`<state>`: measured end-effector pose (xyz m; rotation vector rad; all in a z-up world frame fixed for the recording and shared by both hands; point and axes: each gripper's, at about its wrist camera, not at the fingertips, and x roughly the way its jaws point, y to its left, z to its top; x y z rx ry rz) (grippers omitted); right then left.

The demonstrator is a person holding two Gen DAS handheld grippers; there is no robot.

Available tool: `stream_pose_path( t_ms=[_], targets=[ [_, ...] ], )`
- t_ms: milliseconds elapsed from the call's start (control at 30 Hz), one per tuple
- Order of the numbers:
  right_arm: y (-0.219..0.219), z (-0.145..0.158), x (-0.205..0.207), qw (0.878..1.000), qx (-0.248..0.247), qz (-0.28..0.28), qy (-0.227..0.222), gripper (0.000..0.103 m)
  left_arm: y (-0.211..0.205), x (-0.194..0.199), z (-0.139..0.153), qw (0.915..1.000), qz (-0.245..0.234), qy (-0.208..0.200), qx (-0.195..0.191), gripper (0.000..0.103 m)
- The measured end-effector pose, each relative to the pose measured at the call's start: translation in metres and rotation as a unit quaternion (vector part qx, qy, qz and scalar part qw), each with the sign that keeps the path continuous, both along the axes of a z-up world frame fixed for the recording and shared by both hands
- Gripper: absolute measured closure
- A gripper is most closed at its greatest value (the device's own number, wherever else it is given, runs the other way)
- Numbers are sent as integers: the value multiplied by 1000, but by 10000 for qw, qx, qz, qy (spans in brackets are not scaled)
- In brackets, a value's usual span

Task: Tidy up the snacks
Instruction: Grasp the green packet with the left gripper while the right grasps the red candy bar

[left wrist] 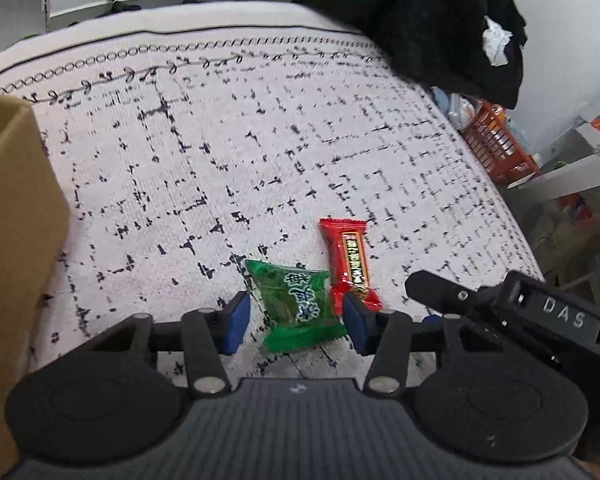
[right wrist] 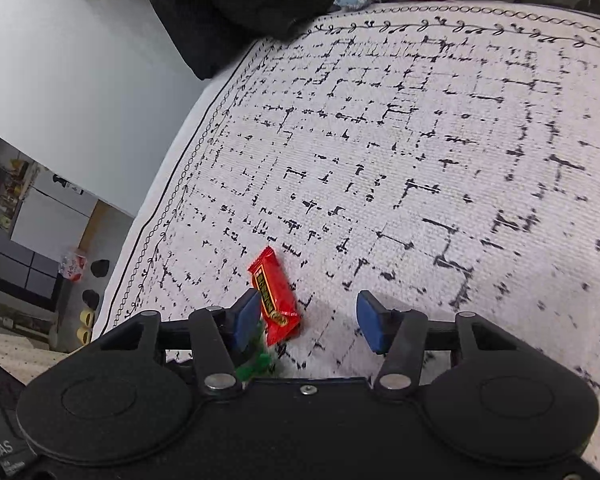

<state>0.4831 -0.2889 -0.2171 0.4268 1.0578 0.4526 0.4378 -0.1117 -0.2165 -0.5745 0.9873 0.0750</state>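
On the patterned cloth that covers the counter, two wrapped snacks lie side by side near the edge closest to you. Your left tongs are spread wide and sit low over the green snack packet, with one blue pad on either side of it; neither pad touches the wrapper, so nothing is gripped. The red snack bar lies just beside the green packet on its right, its near end reaching the inner side of the right-hand pad and its long axis running away from you. A cardboard box stands at the left edge of the left wrist view, on the cloth and well apart from both snacks.

Your right tongs are also wide open and hold nothing. From the right wrist view, the red snack bar lies tilted just inside the left-hand blue pad, and a scrap of the green snack packet peeks out below that pad. The body of the right tongs appears in the left wrist view at the lower right, close beside the left tongs. Dark fabric hangs over the far corner of the counter, and an orange crate sits beyond the edge.
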Motion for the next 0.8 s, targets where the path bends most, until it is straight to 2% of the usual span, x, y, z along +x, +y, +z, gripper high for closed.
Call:
stream_pose_path(
  t_ms=[200, 567, 767, 800],
  targets=[
    [12, -7, 7, 9998, -12, 190, -20, 50, 3, 5, -6, 9998, 146, -97, 10, 70],
    [37, -8, 12, 9990, -171, 385, -129, 50, 20, 2, -2, 9992, 399, -77, -9, 73],
    [57, -8, 9, 9965, -541, 568, -271, 51, 28, -4, 2, 9989, 458, -65, 3, 73],
    [60, -8, 8, 9956, -637, 604, -312, 55, 30, -5, 3, 9989, 464, -60, 8, 73]
  ],
)
